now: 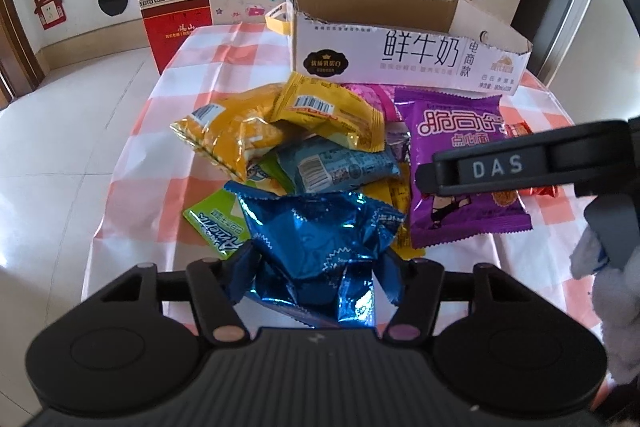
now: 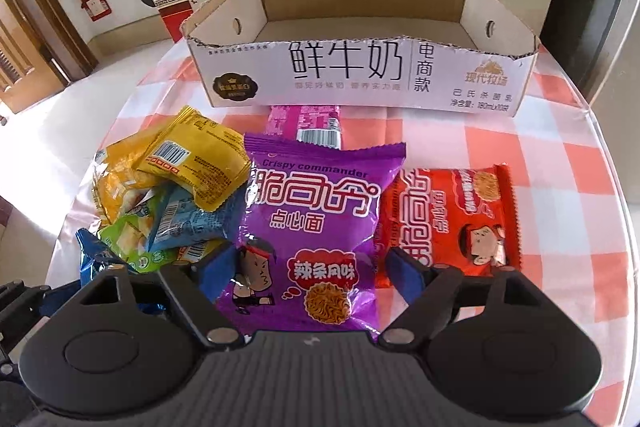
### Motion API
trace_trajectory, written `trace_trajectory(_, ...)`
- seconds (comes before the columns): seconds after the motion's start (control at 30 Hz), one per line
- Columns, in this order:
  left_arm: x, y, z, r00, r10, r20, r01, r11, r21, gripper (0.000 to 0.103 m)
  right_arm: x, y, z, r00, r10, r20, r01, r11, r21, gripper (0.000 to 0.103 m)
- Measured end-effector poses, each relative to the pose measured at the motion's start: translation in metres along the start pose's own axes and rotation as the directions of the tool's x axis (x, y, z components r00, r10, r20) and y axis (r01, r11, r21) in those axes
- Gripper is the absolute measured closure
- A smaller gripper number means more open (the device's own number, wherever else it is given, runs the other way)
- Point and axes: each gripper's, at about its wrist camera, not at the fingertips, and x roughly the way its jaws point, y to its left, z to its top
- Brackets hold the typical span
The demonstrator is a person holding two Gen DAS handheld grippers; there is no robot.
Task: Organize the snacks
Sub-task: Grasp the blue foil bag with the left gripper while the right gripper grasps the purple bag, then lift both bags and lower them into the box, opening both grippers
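— Where are your jaws right now?

— My left gripper (image 1: 316,279) has its jaws on either side of the crumpled blue foil packet (image 1: 320,231), apparently touching its sides; whether they truly pinch it I cannot tell. My right gripper (image 2: 310,269) has its jaws spread wide, one on each side of the purple noodle packet (image 2: 316,227), not pressing it.

— And the rest of the snacks?

— They are heaped on the checked tablecloth (image 2: 568,163): yellow packets (image 2: 192,163) and a light blue packet (image 2: 188,223) on the left of the pile, an orange noodle packet (image 2: 452,223) just beside the purple one on the right.

— Where is there room?

— The cardboard milk box (image 2: 360,75) stands open-topped behind the pile, its torn front rim low. To the right of the orange packet the cloth lies bare up to the table's rounded edge. On the left, the pile reaches near the table edge, with tiled floor (image 1: 60,131) beyond.
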Motion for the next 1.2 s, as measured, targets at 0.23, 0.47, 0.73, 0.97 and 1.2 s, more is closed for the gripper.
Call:
trace_trajectory(0.23,-0.011,-0.002,0.003,0.999,0.028,0.038,-0.03,0.999,0.046,0.042,-0.008,0.0,-0.003,0.999,0.044,0.012,-0.043,0.997,-0.066,0.036)
trace_trajectory(0.47,-0.02,0.003,0.008,0.996,0.044,0.075,-0.048,0.998,0.052,0.042,-0.023,0.003,-0.011,0.998,0.065,0.026,-0.058,0.979,-0.195,0.036)
trace_trajectory(0.73,-0.033,-0.001,0.024,0.987,0.063,0.148,-0.075,0.994,0.078,0.042,-0.043,0.007,-0.014,0.993,0.068,0.098,-0.036,0.956,-0.292,0.036)
trace_trajectory(0.97,-0.03,-0.015,0.035,0.981,0.093,0.173,-0.126,0.973,0.191,0.042,-0.051,0.013,-0.018,0.989,0.058,0.138,-0.001,0.925,-0.379,0.036)
trace_trajectory(1.2,-0.024,-0.021,0.052,0.977,0.094,0.19,-0.136,0.965,0.223,0.042,-0.053,0.006,-0.009,0.983,0.03,0.18,0.04,0.927,-0.374,0.036)
